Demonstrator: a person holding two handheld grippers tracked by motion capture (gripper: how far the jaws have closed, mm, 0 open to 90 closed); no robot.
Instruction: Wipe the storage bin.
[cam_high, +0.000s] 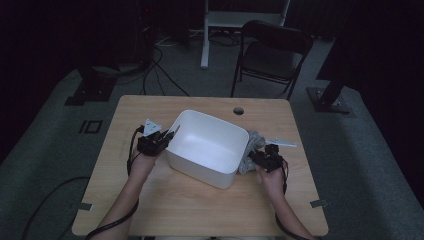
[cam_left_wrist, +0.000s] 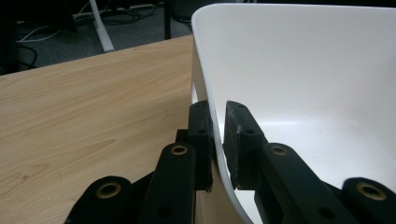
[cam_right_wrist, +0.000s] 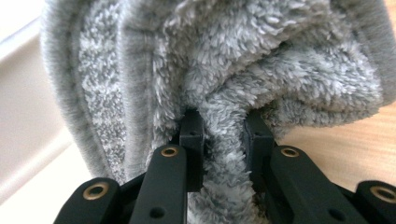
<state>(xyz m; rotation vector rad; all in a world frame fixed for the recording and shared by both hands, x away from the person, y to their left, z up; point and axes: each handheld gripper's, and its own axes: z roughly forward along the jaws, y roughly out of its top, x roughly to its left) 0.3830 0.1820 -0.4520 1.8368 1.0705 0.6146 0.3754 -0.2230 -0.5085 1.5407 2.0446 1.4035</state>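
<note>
No readable writing or brand anywhere. Count: 1 white tub (cam_high: 207, 147), 1 grey fleece cloth (cam_high: 248, 154), 2 grippers, 1 wooden table (cam_high: 150, 200), 1 folding chair (cam_high: 272, 52) beyond the table.

Left gripper (cam_high: 167, 136) is sitting at the tub's left rim, forearm coming in from the near table edge; its jaws are pinching the tub wall (cam_left_wrist: 210, 93), one pad outside, one inside, nearly closed.

Right gripper (cam_high: 256, 156) is sitting at the tub's right side, wrist angled toward the tub; jaws are clamping narrow on a fold of the cloth (cam_right_wrist: 224, 135). Cloth is lying bunched on the table, touching the tub's right wall, outside it.
</note>
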